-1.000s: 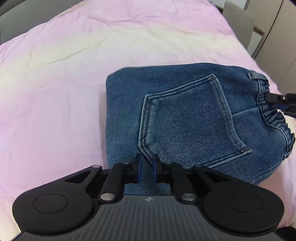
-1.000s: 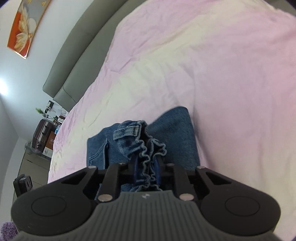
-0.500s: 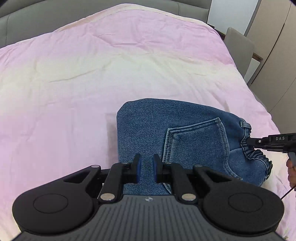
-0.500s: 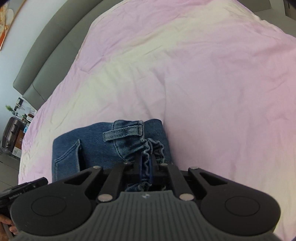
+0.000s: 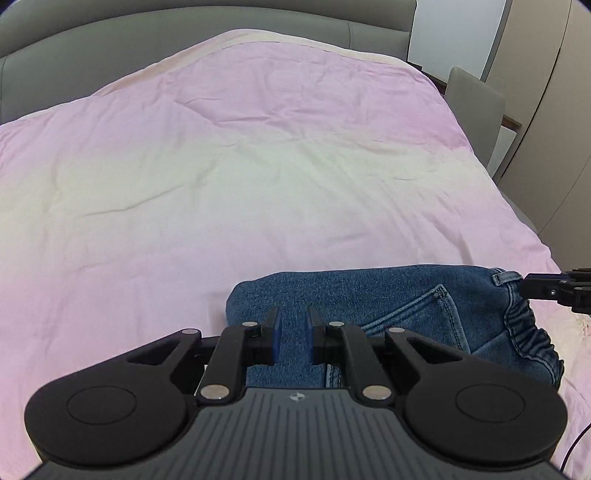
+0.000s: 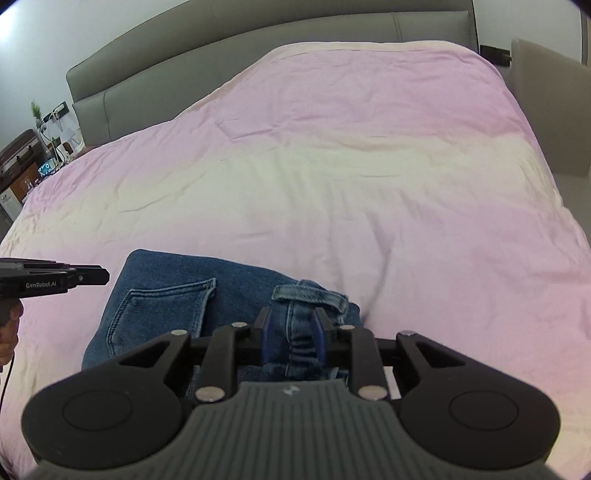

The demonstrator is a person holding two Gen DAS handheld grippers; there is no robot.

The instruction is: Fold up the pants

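The blue jeans lie folded into a compact rectangle on the pink duvet, back pocket facing up. Their elastic waistband and belt loop are at the right end. My left gripper hovers above the left end with a narrow gap between its blue pads and nothing in it. In the right wrist view it sits clear of the denim. My right gripper hangs over the waistband, jaws opening. The fabric shows between the pads, but they do not press on it.
The duvet spreads wide beyond the jeans up to a grey padded headboard. A grey chair and beige wardrobe doors stand off the bed's right side. A cluttered nightstand is at the far left. A hand holds the left gripper.
Both grippers have drawn back and risen from the jeans. The right one let go of the bunched waistband, which now lies flat, and its wrist rolled level. The left gripper's gap is unchanged.
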